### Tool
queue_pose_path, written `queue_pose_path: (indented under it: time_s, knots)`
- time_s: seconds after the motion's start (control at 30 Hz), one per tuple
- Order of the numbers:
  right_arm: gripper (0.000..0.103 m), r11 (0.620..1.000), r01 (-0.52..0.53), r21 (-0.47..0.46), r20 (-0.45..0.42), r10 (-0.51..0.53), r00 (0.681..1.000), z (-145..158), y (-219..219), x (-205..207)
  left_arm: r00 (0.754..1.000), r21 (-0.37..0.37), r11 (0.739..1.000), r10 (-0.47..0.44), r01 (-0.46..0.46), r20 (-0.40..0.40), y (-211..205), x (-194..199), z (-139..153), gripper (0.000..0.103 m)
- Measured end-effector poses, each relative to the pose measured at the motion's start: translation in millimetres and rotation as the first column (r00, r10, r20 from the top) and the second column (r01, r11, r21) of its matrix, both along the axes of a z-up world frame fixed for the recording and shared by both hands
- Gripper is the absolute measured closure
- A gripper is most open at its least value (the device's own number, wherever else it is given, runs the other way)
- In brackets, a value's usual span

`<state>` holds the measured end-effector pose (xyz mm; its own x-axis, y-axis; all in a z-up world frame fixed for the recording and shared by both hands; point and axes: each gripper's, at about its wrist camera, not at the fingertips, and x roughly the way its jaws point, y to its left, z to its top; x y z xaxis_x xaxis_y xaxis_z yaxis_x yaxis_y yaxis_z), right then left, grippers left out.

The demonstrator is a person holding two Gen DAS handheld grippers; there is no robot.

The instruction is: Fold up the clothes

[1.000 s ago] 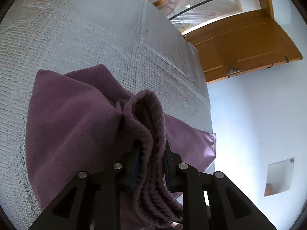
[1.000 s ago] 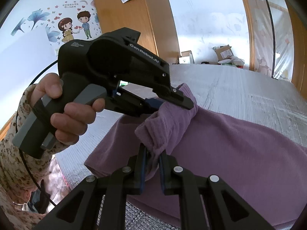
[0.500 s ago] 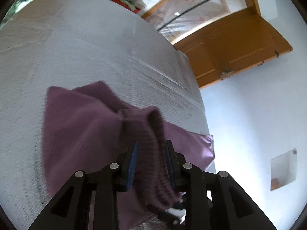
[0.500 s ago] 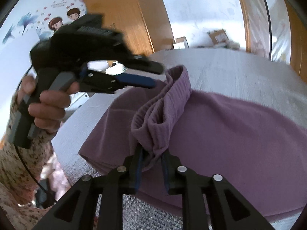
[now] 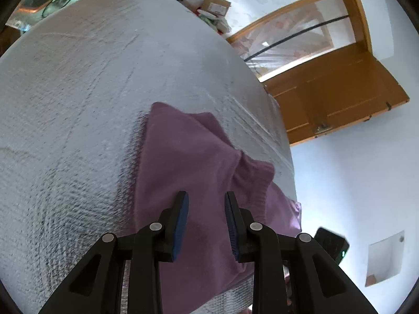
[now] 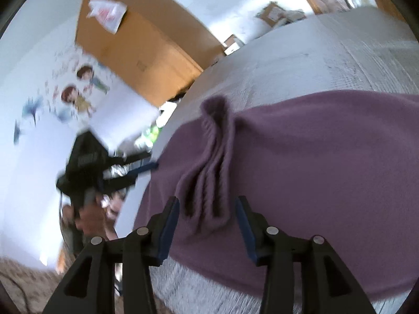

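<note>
Purple sweater point(image 5: 188, 172) lies at the near edge of the silver padded bed point(image 5: 78, 91), one corner overhanging the side toward the door; wide bare surface beyond it. Left gripper point(image 5: 205, 206) jaws apart, nothing pinched, hovering over flat cloth. Right gripper point(image 6: 207, 209) jaws opening, ribbed cuff point(image 6: 209, 172) loose between them, pads clear; only this blurred view shows the hand point(image 6: 89, 217) carrying the left tool off the bed's edge.
</note>
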<state>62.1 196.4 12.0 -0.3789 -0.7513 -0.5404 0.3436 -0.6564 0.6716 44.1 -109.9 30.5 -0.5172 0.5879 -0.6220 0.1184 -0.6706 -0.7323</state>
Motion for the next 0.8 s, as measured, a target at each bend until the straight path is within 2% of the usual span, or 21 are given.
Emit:
queue_pose_path:
  time_s: [0.2,0.3,0.43,0.53,0.63,0.7,0.73,0.77,0.8]
  knots:
    - [0.055,0.997,0.005,-0.072,0.11,0.003,0.994,-9,-7,-44,0.999,0.011,0.999,0.044,-0.044,0.003,-10,7,-5,0.074]
    - [0.055,0.987,0.022,-0.156,0.148,0.001,0.989,-12,-8,-58,0.999,0.0,0.999,0.051,-0.051,0.009,-8,5,-5,0.074]
    - [0.055,0.994,0.006,-0.113,0.178,0.014,0.984,-12,-20,-68,0.999,-0.039,0.998,0.042,-0.042,0.011,-3,2,-5,0.074]
    - [0.055,0.999,-0.021,-0.042,0.195,0.029,0.98,-18,-34,-69,0.998,-0.039,0.998,0.047,-0.046,0.03,-2,-1,-10,0.074]
    - [0.056,1.0,-0.027,-0.014,0.185,0.029,0.982,-15,-42,-67,0.998,-0.036,0.998,0.052,-0.05,0.039,-1,-2,-13,0.074]
    - [0.064,0.999,-0.026,-0.021,0.189,0.029,0.982,-15,-45,-63,0.998,-0.042,0.998,0.05,-0.048,0.038,0,-4,-12,0.074]
    - [0.075,1.0,-0.019,-0.012,0.189,0.021,0.982,-14,-46,-62,0.998,-0.044,0.998,0.05,-0.048,0.037,0,-4,-12,0.074]
    - [0.082,1.0,-0.02,-0.004,0.176,0.02,0.984,-11,-48,-61,0.998,-0.045,0.998,0.051,-0.049,0.036,1,-4,-12,0.074]
    - [0.082,1.0,-0.02,0.004,0.162,0.019,0.987,-8,-49,-59,0.998,-0.046,0.998,0.052,-0.05,0.035,1,-4,-11,0.074]
